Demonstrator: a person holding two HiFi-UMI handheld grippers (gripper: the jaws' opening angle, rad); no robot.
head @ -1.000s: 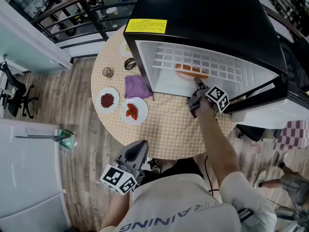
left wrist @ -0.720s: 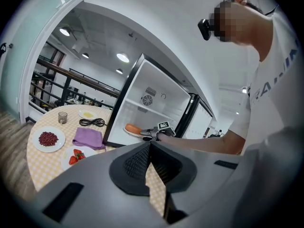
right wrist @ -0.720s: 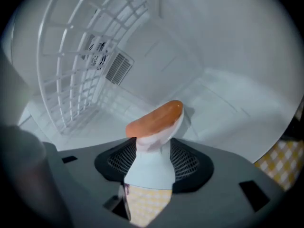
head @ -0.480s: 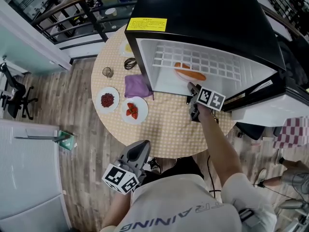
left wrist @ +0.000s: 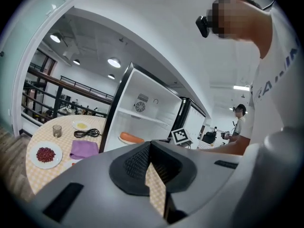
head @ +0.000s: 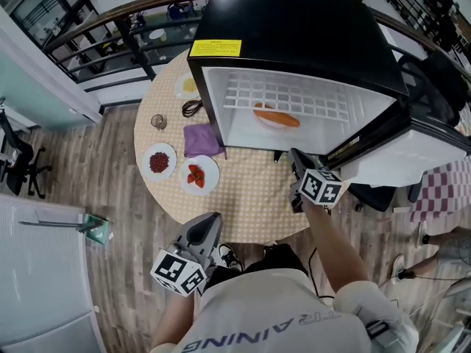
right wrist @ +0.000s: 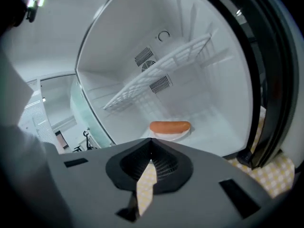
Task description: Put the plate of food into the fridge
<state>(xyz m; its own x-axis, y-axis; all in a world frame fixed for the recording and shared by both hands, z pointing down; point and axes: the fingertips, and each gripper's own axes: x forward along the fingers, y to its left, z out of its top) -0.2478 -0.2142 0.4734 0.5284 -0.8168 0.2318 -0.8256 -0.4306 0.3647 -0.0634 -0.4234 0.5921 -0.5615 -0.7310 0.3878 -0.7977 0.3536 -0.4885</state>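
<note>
Basically done: got the sausage plate sitting inside the fridge, right gripper just closed on nothing, left gripper shut empty too, probably gotta close the door next.

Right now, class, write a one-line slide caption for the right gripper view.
Right tool, jaws just closed on nothing, faces the open fridge, plate of food on its floor.
</note>
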